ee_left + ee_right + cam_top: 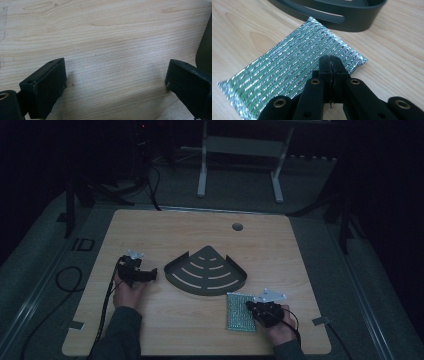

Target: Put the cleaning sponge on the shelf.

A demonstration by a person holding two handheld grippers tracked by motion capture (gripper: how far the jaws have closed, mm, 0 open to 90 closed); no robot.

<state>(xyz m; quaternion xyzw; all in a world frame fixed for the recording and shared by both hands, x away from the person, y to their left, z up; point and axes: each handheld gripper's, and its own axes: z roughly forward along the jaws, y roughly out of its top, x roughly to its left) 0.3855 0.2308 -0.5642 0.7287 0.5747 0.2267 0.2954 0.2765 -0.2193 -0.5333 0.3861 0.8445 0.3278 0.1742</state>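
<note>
A silver-green metallic scouring pad [239, 314] [287, 67] lies flat on the wooden table [165, 232] near its front right. My right gripper [250, 307] [332, 62] sits at the pad's right edge, its jaws pressed together with a thin strip of the pad's edge pinched between them. A dark fan-shaped slotted rack [206, 270] [337, 15] rests at the table's middle, just beyond the pad. My left gripper [151, 275] [116, 75] stands open just left of the rack, nothing but bare wood between its jaws. The rack's dark rim [206, 45] shows in the left gripper view.
A round cable hole [237, 226] sits at the table's back. A white frame [240, 150] stands on the floor behind the table. Cables [67, 277] trail off the left side. Tape tabs mark the front corners.
</note>
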